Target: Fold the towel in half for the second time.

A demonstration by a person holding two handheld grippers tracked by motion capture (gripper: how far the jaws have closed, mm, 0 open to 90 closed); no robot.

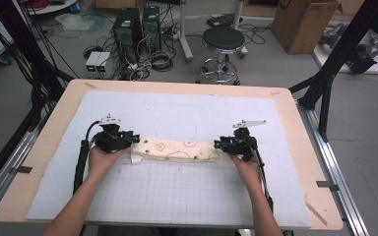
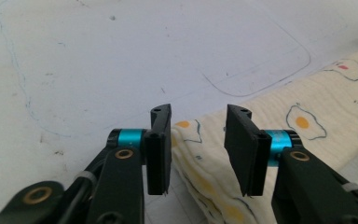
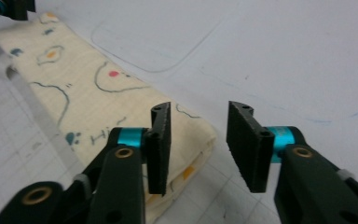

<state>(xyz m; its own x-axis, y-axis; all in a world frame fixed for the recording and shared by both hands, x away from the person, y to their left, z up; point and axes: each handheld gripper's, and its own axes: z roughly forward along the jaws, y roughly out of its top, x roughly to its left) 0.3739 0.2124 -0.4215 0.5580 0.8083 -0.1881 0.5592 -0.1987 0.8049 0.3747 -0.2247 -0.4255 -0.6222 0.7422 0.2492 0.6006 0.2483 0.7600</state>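
White mat (image 1: pixel 177 113) w/ folded egg cloth (image 1: pixel 177 151) btwn both grippers. Left gripper (image 2: pixel 198 140) & right gripper (image 3: pixel 198 140): jaws part open, holding nothing, cloth ends just under them.

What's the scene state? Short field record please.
item: folded egg-print cloth, lying flat as a long strip
surface: white gridded mat on wooden table
left gripper: at cloth's left end, fingers open, nothing pinched
right gripper: at cloth's right end, fingers open, nothing pinched
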